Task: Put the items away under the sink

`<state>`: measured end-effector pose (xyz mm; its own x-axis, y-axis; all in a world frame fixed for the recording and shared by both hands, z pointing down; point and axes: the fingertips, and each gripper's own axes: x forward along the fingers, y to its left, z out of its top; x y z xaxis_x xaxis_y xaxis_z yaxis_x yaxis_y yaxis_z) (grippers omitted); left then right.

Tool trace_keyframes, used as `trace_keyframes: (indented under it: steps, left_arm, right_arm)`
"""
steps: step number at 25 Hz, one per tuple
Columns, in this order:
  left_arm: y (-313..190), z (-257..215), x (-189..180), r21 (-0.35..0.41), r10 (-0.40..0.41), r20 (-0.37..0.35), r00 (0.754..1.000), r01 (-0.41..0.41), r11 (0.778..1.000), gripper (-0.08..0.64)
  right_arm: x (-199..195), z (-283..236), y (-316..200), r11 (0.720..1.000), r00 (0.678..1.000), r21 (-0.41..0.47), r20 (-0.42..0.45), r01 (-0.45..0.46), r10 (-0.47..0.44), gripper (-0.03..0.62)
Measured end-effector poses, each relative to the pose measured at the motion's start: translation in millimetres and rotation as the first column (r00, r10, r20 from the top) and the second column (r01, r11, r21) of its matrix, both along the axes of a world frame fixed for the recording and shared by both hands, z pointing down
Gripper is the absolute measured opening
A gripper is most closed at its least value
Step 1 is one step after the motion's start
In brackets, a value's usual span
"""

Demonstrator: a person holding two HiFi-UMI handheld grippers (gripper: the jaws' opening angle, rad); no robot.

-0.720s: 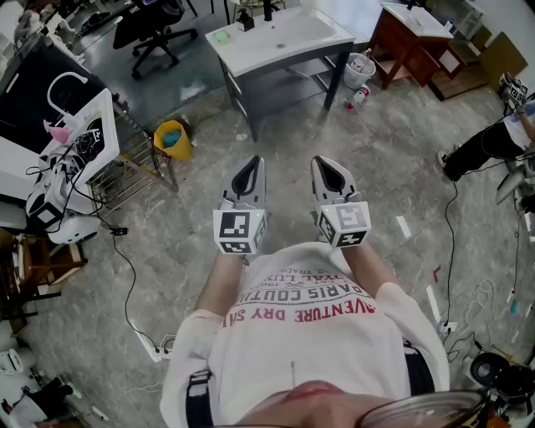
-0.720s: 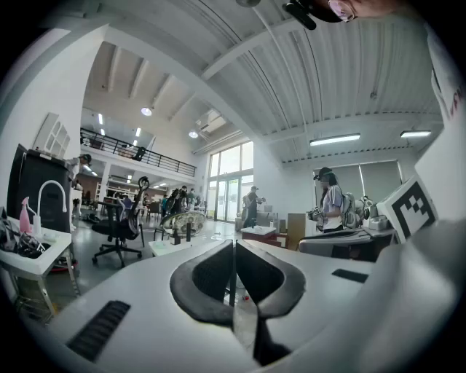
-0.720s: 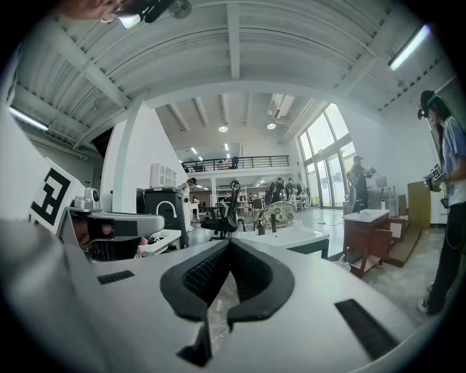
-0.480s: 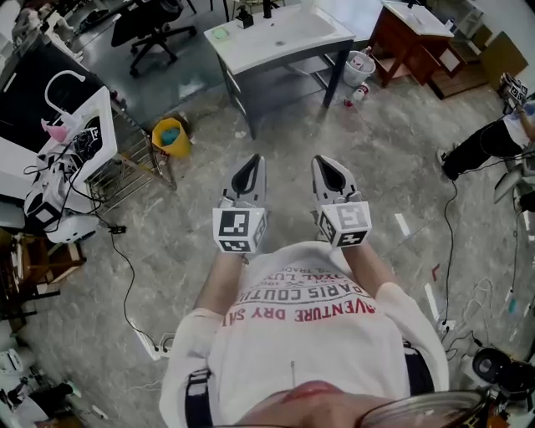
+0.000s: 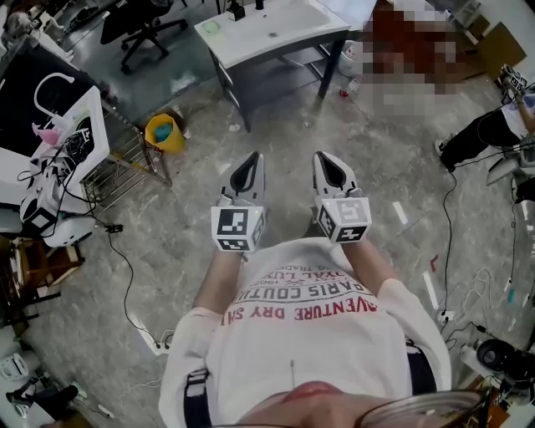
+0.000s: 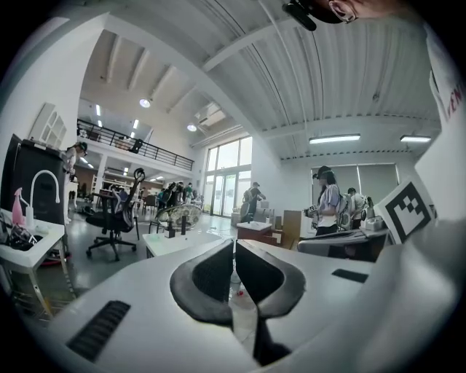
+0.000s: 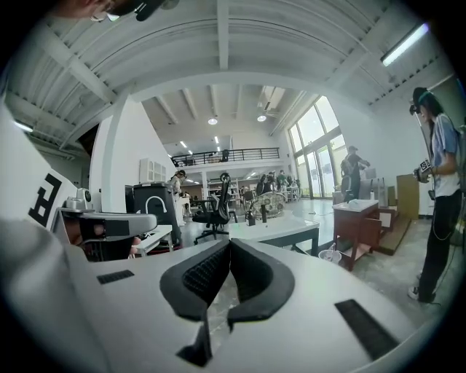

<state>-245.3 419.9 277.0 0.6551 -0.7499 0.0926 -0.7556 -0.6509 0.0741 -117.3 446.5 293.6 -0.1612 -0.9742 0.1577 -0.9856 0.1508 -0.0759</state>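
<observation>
While I stand well back on the floor, nothing of the job looks begun. At far left a yellow bucket sits beside a wire rack. My left gripper has its jaws closed together on nothing. Ahead stands the sink, a white surface on dark legs, with a few small dark things at its far left corner and a shelf beneath. My right gripper is likewise closed and empty. A white pail stands by the sink's right leg. Which items are meant I can only guess; all the fetching and stowing remains.
</observation>
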Motion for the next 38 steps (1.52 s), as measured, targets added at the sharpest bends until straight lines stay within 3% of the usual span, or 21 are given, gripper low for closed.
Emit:
trace_keyframes:
  steps: [6,12,27,31,38]
  left_arm:
    - [-25.4,18.7,23.4,-0.035,-0.025,0.021,0.999,0.026,0.999,0.028]
    - [-83.2,24.8,62.2,-0.055,-0.096,0.039,0.995,0.098,0.994,0.028]
    - [-243.3,7.8,215.2,-0.037,-0.239,0.021,0.971,0.240,0.970,0.028]
    - [-269.9,16.6,225.7,-0.053,-0.267,0.073,0.961,0.271,0.961,0.028]
    - [-328.3,38.0,216.3,-0.088,-0.311,0.089,0.946,0.319,0.944,0.028]
  right_arm:
    - [26.9,25.0,-29.7,0.998,1.000,-0.049,0.018,0.026,-0.025,0.026]
    - [68.1,26.0,-96.5,0.994,0.995,-0.057,0.041,0.091,-0.089,0.026]
    - [248.3,1.3,-273.5,0.983,0.983,-0.007,0.028,0.182,-0.182,0.026]
    - [267.3,10.3,-308.0,0.979,0.978,-0.030,0.060,0.200,-0.198,0.026]
    - [266.9,36.6,-361.6,0.970,0.971,-0.075,0.082,0.232,-0.226,0.026]
